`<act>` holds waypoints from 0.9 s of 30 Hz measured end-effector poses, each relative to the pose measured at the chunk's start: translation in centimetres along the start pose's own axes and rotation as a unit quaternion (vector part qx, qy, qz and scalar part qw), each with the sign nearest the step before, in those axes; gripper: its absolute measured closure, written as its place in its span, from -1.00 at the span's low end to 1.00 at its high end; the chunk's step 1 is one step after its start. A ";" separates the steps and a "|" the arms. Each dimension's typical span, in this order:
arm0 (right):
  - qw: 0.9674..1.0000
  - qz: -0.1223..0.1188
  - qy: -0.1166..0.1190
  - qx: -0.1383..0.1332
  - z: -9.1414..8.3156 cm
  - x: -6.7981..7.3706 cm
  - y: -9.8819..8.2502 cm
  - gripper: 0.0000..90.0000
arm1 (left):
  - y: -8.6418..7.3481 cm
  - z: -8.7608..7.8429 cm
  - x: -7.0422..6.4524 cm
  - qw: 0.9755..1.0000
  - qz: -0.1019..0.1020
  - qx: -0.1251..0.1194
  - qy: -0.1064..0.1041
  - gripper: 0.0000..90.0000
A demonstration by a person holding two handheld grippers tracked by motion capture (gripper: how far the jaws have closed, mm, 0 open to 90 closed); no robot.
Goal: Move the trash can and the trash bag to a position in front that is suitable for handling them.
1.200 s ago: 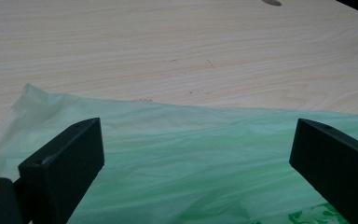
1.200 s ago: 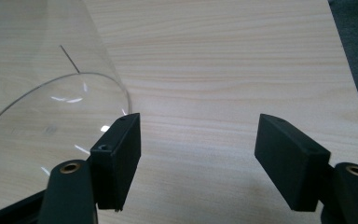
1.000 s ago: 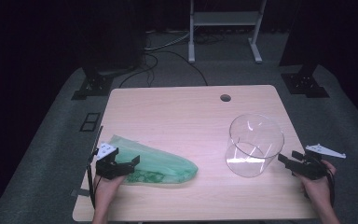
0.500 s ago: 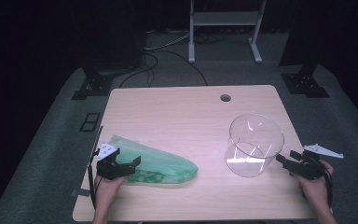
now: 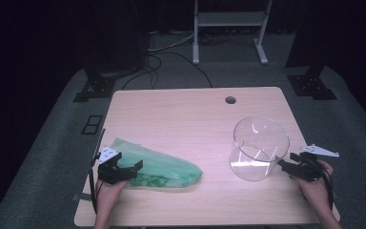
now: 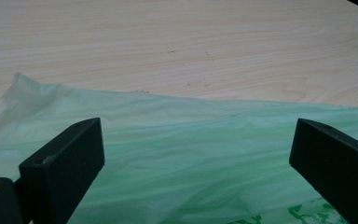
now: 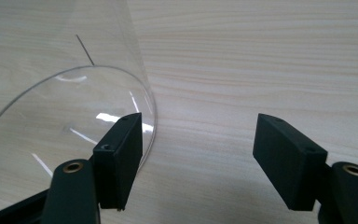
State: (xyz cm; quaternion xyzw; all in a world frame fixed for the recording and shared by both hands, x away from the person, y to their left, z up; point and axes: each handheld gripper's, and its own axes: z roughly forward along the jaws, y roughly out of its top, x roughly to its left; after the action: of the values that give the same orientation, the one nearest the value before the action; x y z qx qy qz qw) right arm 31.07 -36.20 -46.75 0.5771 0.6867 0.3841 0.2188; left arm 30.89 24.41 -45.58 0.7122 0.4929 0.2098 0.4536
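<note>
**Both grippers open, bag and container each at hand**

You held the left gripper (image 5: 132,168) over the near end of the green plastic bag (image 5: 164,167), its jaws spread wide and nothing pinched between them; in the left gripper view the thin film (image 6: 191,154) lay flat and slack under them. That placement looked like a readiness to pick up the bag by its edge, since the bag lay flat on the left part of the table (image 5: 190,119) with its length running toward the middle.

Your right gripper (image 5: 286,165) sat at the near right side of the clear round container (image 5: 259,148), which stood upright on the right half of the table, well apart from the bag. Its jaws had just closed a little but stood wide apart, gripping nothing. In the right gripper view one jaw lay against or just in front of the curved wall of the container (image 7: 60,116); I cannot tell whether it touched. You seemed to be lining up to steady or seize that wall, perhaps so the bag could go into it.

The tabletop was pale wood grain with a round cable hole (image 5: 230,100) near its far edge. Around it lay grey carpet, black stand feet (image 5: 93,88), loose cables (image 5: 171,52) and a white frame (image 5: 228,28) against a dark room.
</note>
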 end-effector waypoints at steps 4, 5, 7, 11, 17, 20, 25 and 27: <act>1.000 -0.007 0.001 0.009 0.3 0.6 0.4 -0.27 | 0.0 0.1 -0.1 1.000 0.001 0.002 0.000 -0.95; 1.000 -0.003 0.006 0.012 0.4 0.8 0.5 -0.26 | 0.0 0.1 -0.2 1.000 0.002 0.002 0.000 -0.95; 1.000 -0.008 0.014 0.015 0.5 1.3 0.9 -0.27 | 0.1 0.1 -0.3 1.000 0.004 0.004 0.001 -0.95; 0.999 -0.023 0.019 0.018 0.8 2.5 1.8 -0.26 | 0.1 0.2 -0.5 1.000 0.010 0.007 -0.004 -0.95; 0.998 -0.043 0.031 0.019 1.8 4.8 2.8 -0.27 | 0.3 0.1 -0.6 1.000 0.014 0.006 -0.010 -0.95; 0.998 -0.056 0.037 0.022 2.5 6.0 3.0 -0.27 | 0.4 0.0 -0.7 1.000 0.017 0.005 -0.010 -0.95; 0.996 -0.065 0.049 0.024 3.6 7.5 3.3 -0.27 | 0.4 0.1 -0.8 1.000 0.019 0.007 -0.013 -0.95; 0.996 -0.067 0.054 0.026 3.9 7.9 3.3 -0.27 | 0.4 0.1 -0.8 1.000 0.022 0.008 -0.017 -0.95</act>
State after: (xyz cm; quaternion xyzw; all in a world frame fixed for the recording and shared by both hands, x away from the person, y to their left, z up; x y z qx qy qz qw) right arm 34.17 -27.37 -45.39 0.5138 0.7441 0.3816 0.1916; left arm 30.83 23.57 -45.17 0.7299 0.4711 0.2034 0.4516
